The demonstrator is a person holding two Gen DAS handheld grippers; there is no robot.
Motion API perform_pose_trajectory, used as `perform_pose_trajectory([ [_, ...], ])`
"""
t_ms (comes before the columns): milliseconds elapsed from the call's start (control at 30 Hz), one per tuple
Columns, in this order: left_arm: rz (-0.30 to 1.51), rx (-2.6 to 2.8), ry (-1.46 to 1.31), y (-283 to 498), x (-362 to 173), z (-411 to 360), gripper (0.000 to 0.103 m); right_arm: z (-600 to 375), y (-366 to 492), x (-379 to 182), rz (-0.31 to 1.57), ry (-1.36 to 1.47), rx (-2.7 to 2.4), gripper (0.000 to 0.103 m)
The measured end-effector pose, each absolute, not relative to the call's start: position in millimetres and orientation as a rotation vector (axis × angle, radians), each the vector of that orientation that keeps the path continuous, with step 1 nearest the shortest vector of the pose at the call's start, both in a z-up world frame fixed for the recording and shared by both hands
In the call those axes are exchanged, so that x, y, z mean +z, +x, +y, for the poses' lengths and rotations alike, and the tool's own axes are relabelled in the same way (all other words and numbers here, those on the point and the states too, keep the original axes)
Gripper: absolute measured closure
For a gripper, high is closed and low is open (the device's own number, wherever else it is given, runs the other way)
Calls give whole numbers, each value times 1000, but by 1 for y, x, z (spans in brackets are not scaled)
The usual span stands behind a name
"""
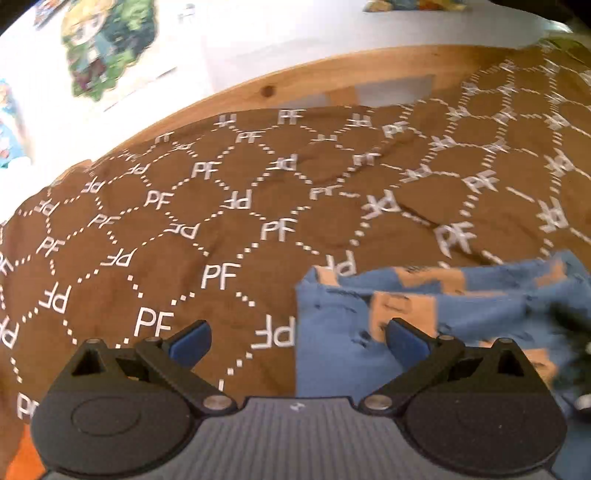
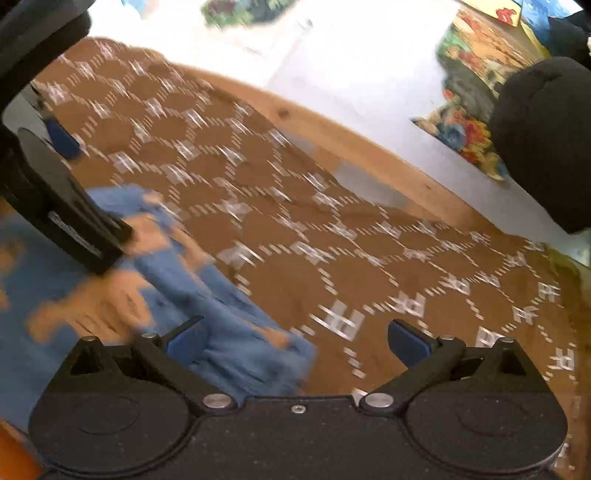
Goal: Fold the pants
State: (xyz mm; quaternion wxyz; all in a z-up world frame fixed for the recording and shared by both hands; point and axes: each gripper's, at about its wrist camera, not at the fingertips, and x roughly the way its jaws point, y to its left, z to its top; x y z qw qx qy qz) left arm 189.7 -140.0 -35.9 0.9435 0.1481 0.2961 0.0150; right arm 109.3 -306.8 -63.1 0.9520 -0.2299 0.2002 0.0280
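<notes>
A brown blanket (image 1: 229, 229) covers the surface in both views, printed with white dotted hexagons and the letters "PF", some upright and some mirrored. Beyond its far edge runs a light wooden frame (image 1: 295, 79) with a dark knot in it, and past that a pale floor (image 1: 258, 33). In the left wrist view a colourful cartoon picture (image 1: 107, 48) lies on the floor at the far left, and another shows at the top edge. In the right wrist view a bright printed cushion (image 2: 469, 107) lies on the floor at the far right, partly behind a dark rounded shape (image 2: 543, 136) that cannot be identified. The right view is heavily blurred, so most of the lettering there cannot be read.

The pants (image 1: 424, 325) are blue with orange-tan patches and lie bunched on the blanket. In the left view they sit at the near right; in the right view they (image 2: 207, 295) sit at the near left.

The left tongs (image 1: 297, 341) are spread wide and grip nothing, with the right blue pad (image 1: 406, 341) over the pants' near left edge. The right tongs (image 2: 295, 341) are also spread wide and grip nothing, the left pad (image 2: 184, 343) over the cloth. The other tool's dark body (image 2: 70, 210) crosses the left of the right view.
</notes>
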Motion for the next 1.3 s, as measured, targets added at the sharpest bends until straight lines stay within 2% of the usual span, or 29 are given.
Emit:
perform_pose_trajectory([
  [200,596,58,240,193,-43,-131,0,-324,118,-63,460,-364,106,1],
  [400,564,-1,188,160,-12,-128,0,-319,92,-38,315,-345,163,1],
  [567,721,-18,302,148,-33,-134,0,-294,98,-67,514,-466,260,1],
  [900,797,-30,128,127,-16,-108,1,-300,70,-48,479,-405,234,1],
  [1067,851,-70,93,103,-27,-100,1,-286,64,-63,566,-455,229,1],
  [1300,877,-89,-6,96,-28,-84,0,-298,67,-56,635,-327,203,1],
])
